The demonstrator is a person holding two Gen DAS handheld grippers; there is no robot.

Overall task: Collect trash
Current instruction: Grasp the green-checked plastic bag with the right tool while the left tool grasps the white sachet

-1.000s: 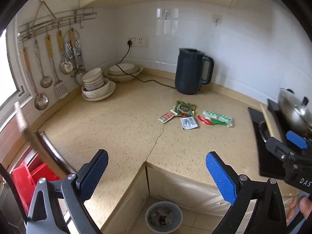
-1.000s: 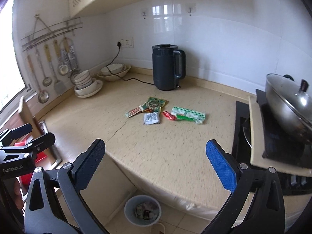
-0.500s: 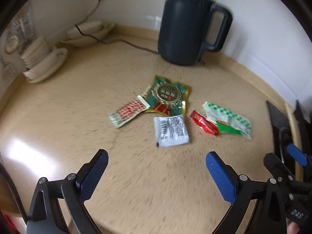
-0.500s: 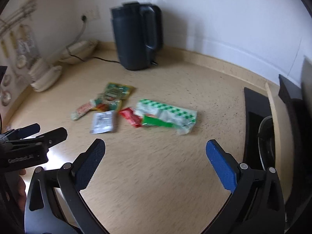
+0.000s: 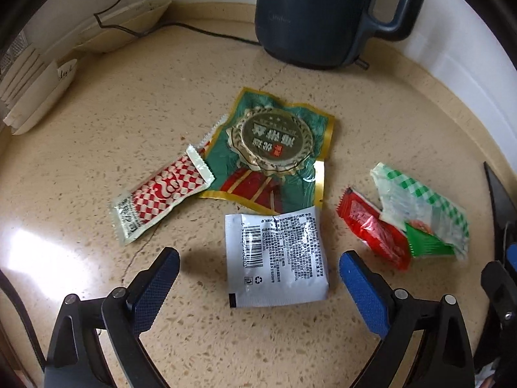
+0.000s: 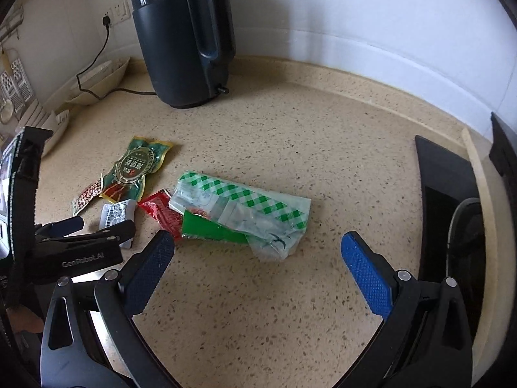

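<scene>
Several wrappers lie on the beige counter (image 5: 129, 103). A white sachet with a barcode (image 5: 276, 258) lies between the open fingers of my left gripper (image 5: 258, 278). Beyond it lie a green and gold packet (image 5: 274, 152) and a red-checked sachet (image 5: 158, 200). To the right lie a red sachet (image 5: 371, 229) and a green-checked clear bag (image 5: 423, 207). My right gripper (image 6: 255, 258) stands open just short of that green-checked bag (image 6: 245, 207), with the red sachet (image 6: 160, 213) at its left. The left gripper (image 6: 84, 229) shows over the white sachet (image 6: 113, 213).
A dark kettle (image 6: 184, 35) with a cord (image 6: 93, 64) stands at the back by the tiled wall. Stacked bowls (image 5: 35, 90) sit at the left. A black stove (image 6: 452, 194) and a wooden board edge (image 6: 481, 194) bound the right side.
Both grippers have dropped from above the counter's front edge down and forward to the wrappers, which now fill the views. The floor bin and hanging utensils have left the left view.
</scene>
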